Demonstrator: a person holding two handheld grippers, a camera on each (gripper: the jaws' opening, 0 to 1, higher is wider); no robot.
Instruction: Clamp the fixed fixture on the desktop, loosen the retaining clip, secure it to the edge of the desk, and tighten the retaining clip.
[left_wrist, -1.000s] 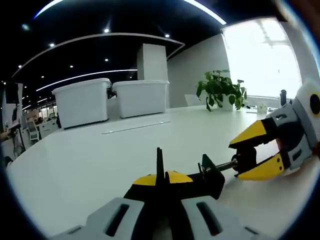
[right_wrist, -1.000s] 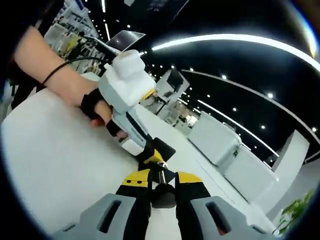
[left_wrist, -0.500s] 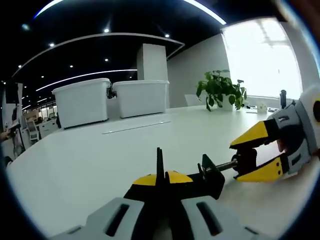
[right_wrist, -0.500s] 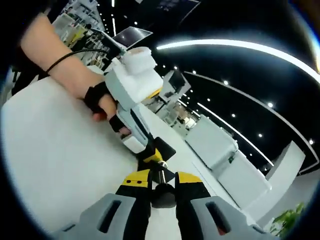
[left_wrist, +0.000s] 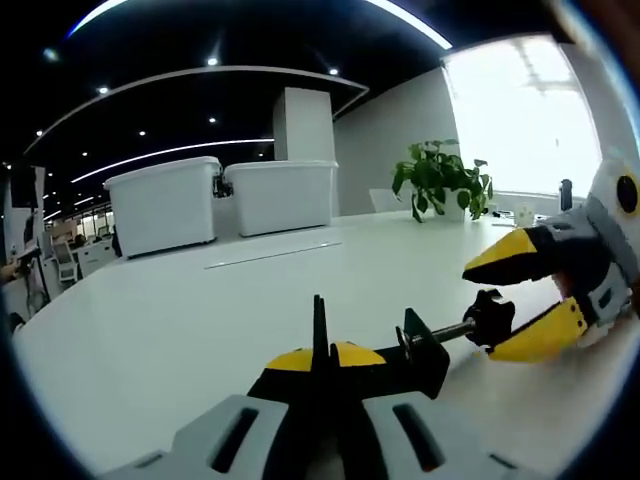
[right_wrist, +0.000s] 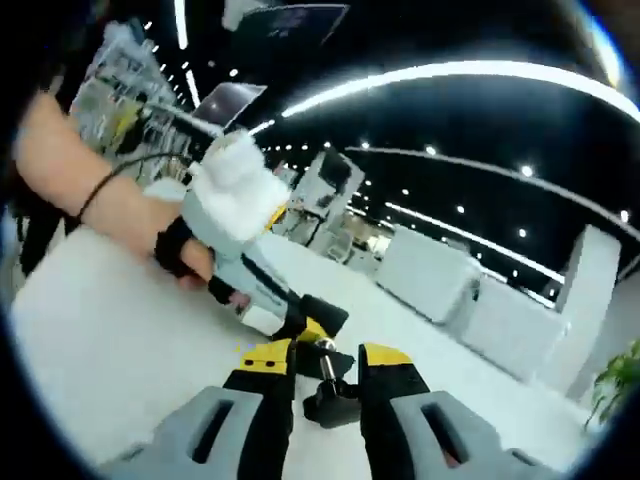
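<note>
While the black clamp fixture (left_wrist: 415, 362) sits low on the white counter (left_wrist: 180, 320), its body is pinched in the left hand-held gripper (left_wrist: 322, 352), whose yellow-tipped jaws are closed tight on it. From that body a thin metal screw runs out sideways to a black knob (left_wrist: 490, 318), so the long axis lies roughly level with the counter, pointing toward the right of the left gripper view.

It looks like rigid plastic and metal, light and stiff, nothing that would bend or crush under a firm pinch. The body is the sound place to brace it; the knob is where turning has to happen, and its small lobed shape could slip between smooth jaws.

The right hand-held gripper (left_wrist: 528, 298) has its jaws parted around the knob, one above and one below, seemingly without pressing on it. In the right gripper view the knob (right_wrist: 330, 395) sits between the spread jaws, though motion blur hides any contact.

Farther off stand two white bins (left_wrist: 165, 205) and a potted plant (left_wrist: 440, 180).
</note>
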